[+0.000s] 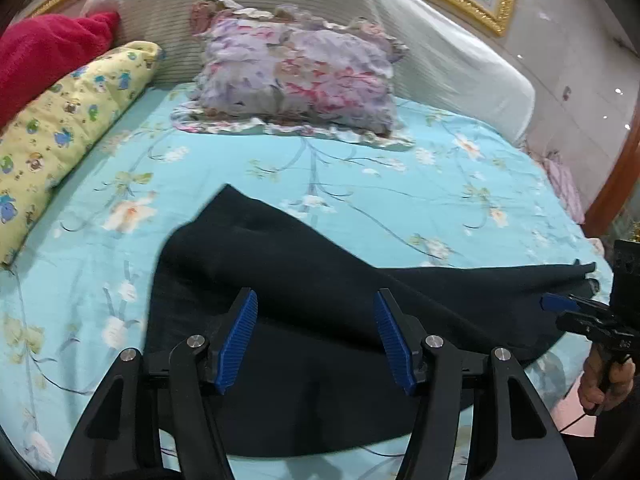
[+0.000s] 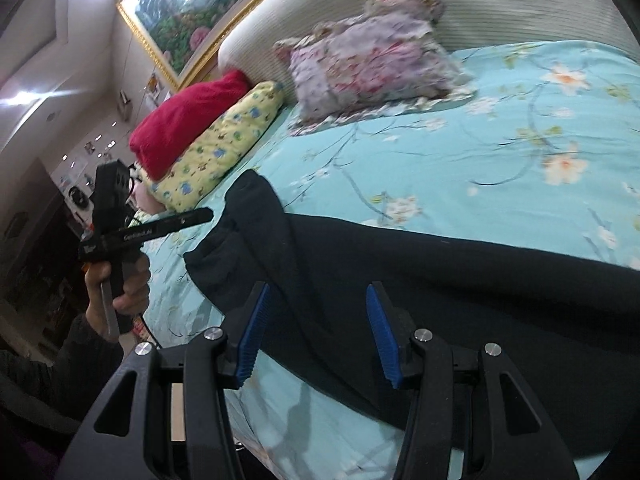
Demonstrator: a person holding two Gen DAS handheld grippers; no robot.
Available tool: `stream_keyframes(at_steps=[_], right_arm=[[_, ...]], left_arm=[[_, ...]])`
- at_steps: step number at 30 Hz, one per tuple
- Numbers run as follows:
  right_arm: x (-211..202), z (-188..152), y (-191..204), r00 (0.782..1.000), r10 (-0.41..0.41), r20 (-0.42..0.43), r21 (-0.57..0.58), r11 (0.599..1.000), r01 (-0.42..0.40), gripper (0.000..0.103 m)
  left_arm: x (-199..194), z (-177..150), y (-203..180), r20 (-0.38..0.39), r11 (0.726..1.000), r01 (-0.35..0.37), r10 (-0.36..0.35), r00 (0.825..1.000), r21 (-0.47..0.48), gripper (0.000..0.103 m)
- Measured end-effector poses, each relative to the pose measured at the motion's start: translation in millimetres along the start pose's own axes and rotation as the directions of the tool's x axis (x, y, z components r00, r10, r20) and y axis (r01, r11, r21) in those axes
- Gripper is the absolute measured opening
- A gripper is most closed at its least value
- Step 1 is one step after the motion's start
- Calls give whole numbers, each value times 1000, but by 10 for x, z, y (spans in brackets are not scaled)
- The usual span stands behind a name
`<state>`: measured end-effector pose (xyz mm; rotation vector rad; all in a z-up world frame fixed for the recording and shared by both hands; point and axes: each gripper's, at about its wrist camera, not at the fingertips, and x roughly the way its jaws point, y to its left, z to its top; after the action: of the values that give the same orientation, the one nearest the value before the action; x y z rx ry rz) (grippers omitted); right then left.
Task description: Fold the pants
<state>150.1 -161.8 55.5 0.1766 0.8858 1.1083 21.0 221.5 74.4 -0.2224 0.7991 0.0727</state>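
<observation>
Pants (image 1: 304, 280), dark navy, lie spread on the bed (image 1: 420, 184), on its pale blue flowered sheet, near the front edge; one part is folded over on itself, with a pointed corner reaching toward the pillows, and a long part runs off to the right in the left wrist view; the cloth is rumpled, not flat.

Left gripper (image 1: 316, 332) hangs over the pants with its blue fingers (image 1: 240, 332) apart and nothing between them; the pads press on no cloth; in the right wrist view it shows at the left edge (image 2: 200, 214), held in a hand (image 2: 120, 284) beside the bed.

Right gripper (image 2: 316, 332) likewise stands over the dark cloth, its fingers (image 2: 380, 336) apart and empty; from the left wrist view it appears at the far right (image 1: 556, 304), near the end of the long part, with a hand (image 1: 604, 380) on its grip.

At the head of the bed a flowered pillow (image 1: 296, 76) leans on the white headboard (image 1: 440, 40); a yellow printed cushion (image 1: 68, 120) and a red blanket (image 1: 48, 52) lie along the left side; a gold-framed painting (image 2: 192, 4) hangs on the wall above.
</observation>
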Motion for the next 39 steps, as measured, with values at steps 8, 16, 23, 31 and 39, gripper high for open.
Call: stream_keyframes(at_steps=[8,16,23,31,39], right_arm=[[408,147,155,997,35,-75,-41,998,-38,51],[727,231,160,987,62,-148,-36,997,-68,51],[936,277,177,976,71,-204,-48,995,-82,51],[1107,334,178,966,81,-244,-67,993,-100,51],[1129,280,273,964,114,-240,-89,986,-139,6]], left_arm=[[165,267,275,-29,999,-33,34,999,31,63],[487,638,500,-110,998,9,-2,994,63,65],[868,811,573,-238,989,45,-10,971,142,66],[928,751,472,-266,975,58,1,964,214,26],[522,650,440,-169,977,48,-13,985,206,4]])
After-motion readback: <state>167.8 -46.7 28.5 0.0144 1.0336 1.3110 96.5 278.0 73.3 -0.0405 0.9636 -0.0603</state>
